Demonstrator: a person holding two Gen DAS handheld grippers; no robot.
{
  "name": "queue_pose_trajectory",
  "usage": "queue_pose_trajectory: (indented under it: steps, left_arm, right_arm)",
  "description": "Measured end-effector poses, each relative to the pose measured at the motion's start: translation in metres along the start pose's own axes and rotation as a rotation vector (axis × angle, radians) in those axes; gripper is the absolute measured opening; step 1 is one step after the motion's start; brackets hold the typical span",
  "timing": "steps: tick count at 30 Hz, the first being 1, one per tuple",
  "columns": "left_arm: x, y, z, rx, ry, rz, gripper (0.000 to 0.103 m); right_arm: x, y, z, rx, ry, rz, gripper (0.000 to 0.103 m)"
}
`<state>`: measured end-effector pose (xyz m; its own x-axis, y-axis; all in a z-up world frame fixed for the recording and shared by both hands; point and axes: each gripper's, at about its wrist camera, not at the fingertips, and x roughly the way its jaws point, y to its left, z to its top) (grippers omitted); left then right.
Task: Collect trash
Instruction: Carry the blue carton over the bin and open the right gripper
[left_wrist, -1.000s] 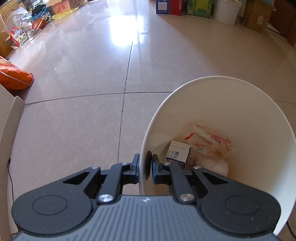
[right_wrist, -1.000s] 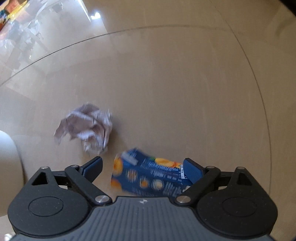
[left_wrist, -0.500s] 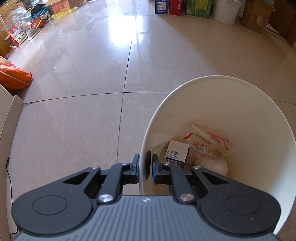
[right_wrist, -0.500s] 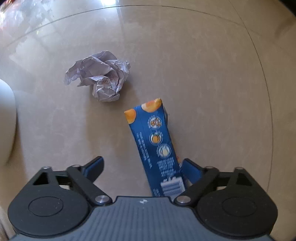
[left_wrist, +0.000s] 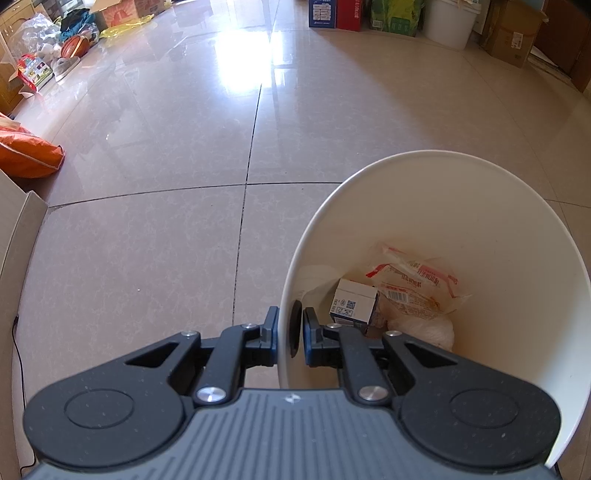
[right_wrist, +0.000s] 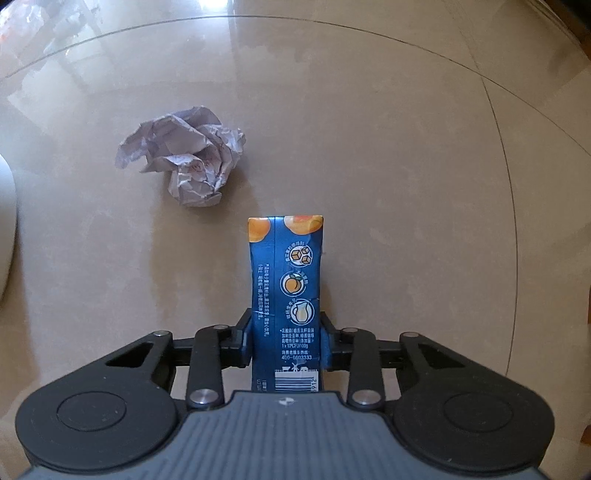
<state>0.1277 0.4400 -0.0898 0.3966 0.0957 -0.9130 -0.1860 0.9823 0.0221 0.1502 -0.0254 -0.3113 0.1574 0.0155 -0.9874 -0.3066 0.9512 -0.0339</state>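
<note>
The left hand-held gripper (left_wrist: 289, 329) is clamped on the rim of the white bin (left_wrist: 480, 206), which holds a small carton and wrappers. The right hand-held gripper (right_wrist: 286, 334) has just closed its jaws on the blue drink carton (right_wrist: 286, 280) over the floor (right_wrist: 388, 147), crumpled paper (right_wrist: 184, 158) lying near its left.

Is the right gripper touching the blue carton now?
Touching. In the right wrist view, the right gripper presses both pads against the blue carton sides.
</note>
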Motion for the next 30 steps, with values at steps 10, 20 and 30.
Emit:
queue_pose_trajectory:
  steps: [10,20,30]
  left_arm:
    - [0.001,-0.001,0.000,0.003,0.000,0.002,0.011]
    - [0.000,-0.005,-0.003,0.032,-0.018,0.016,0.011]
    - [-0.001,-0.004,-0.006,0.038,-0.027,0.015,0.011]
  right_arm:
    - [-0.050,0.014,-0.006,-0.003,-0.030,0.045,0.037]
    - [-0.168,0.056,-0.016,-0.121,-0.094,0.094,0.037]
    - [-0.296,0.114,0.000,-0.265,-0.231,0.131,0.037]
